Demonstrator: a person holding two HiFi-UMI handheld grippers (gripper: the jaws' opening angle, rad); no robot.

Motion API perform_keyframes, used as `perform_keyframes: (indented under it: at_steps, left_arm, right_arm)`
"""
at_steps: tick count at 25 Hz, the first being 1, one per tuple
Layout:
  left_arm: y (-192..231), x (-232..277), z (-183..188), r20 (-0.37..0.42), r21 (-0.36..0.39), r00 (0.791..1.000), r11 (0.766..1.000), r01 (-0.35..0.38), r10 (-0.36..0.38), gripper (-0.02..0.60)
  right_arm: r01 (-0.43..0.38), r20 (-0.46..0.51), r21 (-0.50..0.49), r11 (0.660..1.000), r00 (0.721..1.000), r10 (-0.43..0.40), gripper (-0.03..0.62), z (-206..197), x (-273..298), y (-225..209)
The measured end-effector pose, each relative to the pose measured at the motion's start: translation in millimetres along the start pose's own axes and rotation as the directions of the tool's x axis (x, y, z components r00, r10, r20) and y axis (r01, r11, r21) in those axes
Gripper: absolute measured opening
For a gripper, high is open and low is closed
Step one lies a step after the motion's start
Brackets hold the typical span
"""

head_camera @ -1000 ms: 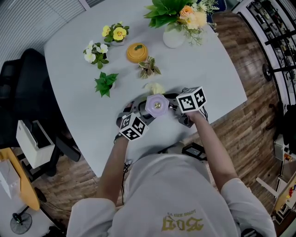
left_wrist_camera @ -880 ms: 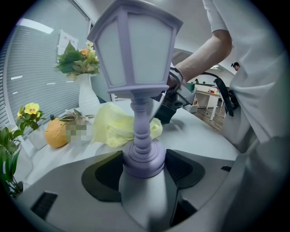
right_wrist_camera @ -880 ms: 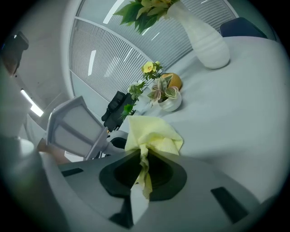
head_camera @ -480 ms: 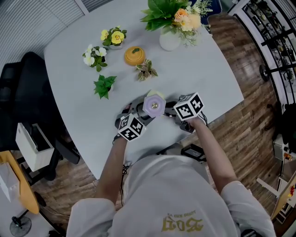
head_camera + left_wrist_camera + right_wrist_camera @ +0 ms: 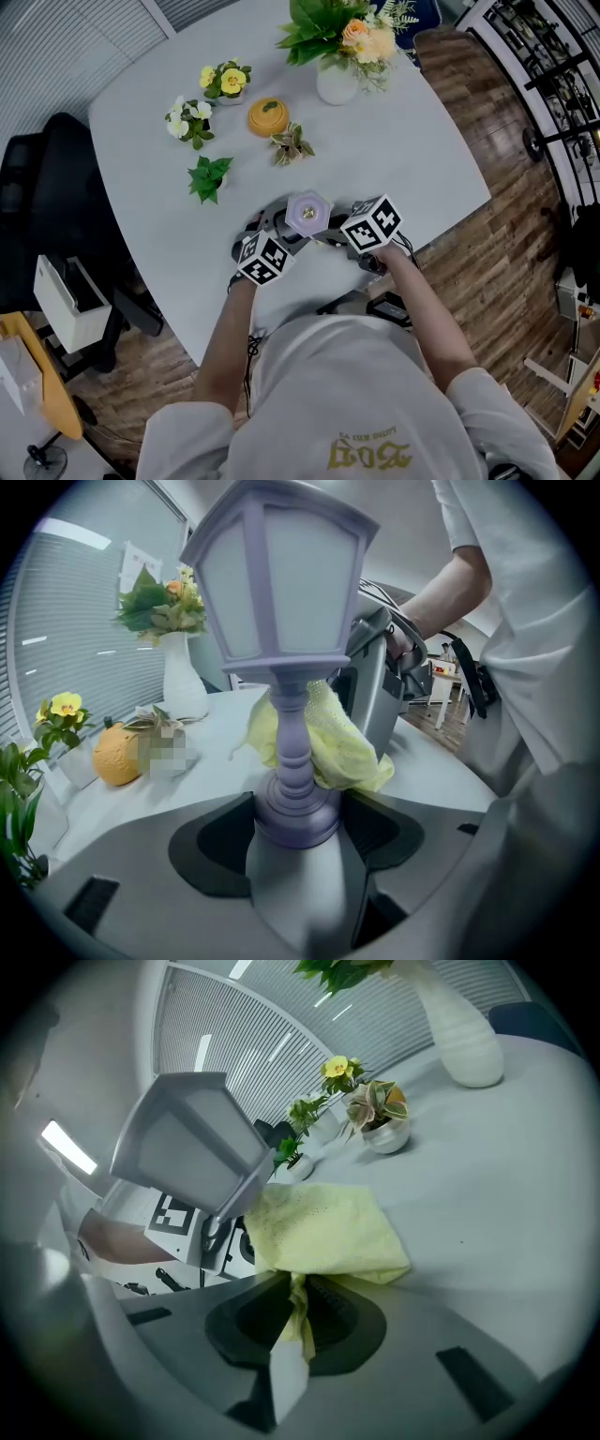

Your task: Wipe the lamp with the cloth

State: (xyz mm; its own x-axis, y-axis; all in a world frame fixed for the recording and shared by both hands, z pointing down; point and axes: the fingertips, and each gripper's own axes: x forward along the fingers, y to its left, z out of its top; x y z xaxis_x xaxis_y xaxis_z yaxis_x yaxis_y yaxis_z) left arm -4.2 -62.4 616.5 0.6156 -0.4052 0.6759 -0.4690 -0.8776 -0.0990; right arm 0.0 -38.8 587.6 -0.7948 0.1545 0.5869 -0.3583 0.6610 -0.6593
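- Left gripper view: left gripper [image 5: 296,832] clamps the base of the purple lamp [image 5: 281,602].
- Right gripper view: right gripper [image 5: 292,1321] pinches the yellow cloth [image 5: 323,1227], which touches the lamp's stem.

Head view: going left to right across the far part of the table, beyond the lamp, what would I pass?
White flowers → yellow flowers → orange ornament → small pink-leaved plant → white vase holding a bouquet.
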Motion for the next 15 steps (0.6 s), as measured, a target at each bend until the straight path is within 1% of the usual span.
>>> perform_keyframes:
  at_steps: [15]
  left_arm:
    - [-0.2, 0.3, -0.1, 0.0, -0.001, 1.0, 1.0, 0.002, -0.002, 0.305]
  right_arm:
    - [0.006, -0.027, -0.028, 1.0, 1.0, -0.006, 0.044, -3.1, 4.4, 3.0]
